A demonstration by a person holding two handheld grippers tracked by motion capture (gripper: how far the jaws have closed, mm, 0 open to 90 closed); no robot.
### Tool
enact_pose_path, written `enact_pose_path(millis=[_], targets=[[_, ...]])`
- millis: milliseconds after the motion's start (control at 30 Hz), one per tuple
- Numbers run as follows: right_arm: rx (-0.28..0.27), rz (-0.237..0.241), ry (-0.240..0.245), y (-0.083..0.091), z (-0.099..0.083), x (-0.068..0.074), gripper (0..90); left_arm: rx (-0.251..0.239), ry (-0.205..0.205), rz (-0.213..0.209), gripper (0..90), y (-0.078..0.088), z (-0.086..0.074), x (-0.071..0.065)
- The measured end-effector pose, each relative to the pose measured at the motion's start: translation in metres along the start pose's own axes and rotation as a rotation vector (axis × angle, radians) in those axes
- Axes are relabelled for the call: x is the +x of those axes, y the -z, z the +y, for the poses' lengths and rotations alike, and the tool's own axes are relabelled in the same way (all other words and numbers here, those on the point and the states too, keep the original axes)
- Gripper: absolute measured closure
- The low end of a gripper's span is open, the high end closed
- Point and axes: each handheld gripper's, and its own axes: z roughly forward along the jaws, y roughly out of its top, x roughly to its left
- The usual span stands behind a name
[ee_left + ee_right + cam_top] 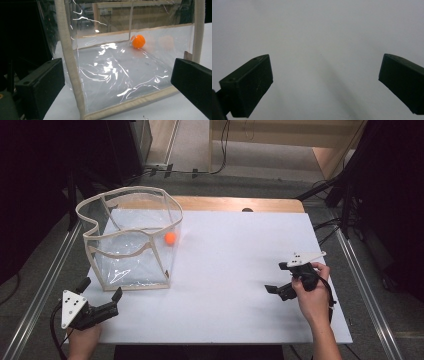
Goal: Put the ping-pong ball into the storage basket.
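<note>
A clear plastic box with beige fabric edging (129, 240) stands open-topped on the left of the white board (235, 270). An orange ball (170, 238) lies at its far right corner; I cannot tell whether it is inside the wall or just beyond it. My left gripper (101, 288) is open, just short of the box's near left corner. In the left gripper view the box (72, 72) stands between the spread jaws of the left gripper (117, 82), and the ball (138, 41) shows through the walls. Over bare board at the right, my right gripper (276, 276) (325, 82) is open and holds nothing.
A wooden table edge (240, 203) runs behind the white board. Metal rails (47, 280) flank both sides of the board. Cables and dark equipment stands (345, 195) sit on the floor at the back right.
</note>
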Motion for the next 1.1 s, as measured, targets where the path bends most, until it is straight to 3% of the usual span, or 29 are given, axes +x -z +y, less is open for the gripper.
enact_pose_path(millis=[433,1100], targets=[[-0.091,-0.014,-0.06,0.026,-0.044,-0.007,0.0,0.0,-0.005,0.007,0.0,0.0,0.0,-0.001],[-0.194,-0.009,-0.106,0.047,-0.088,-0.014,0.0,-0.014,-0.009,0.011,0.0,0.002,-0.001,-0.001]])
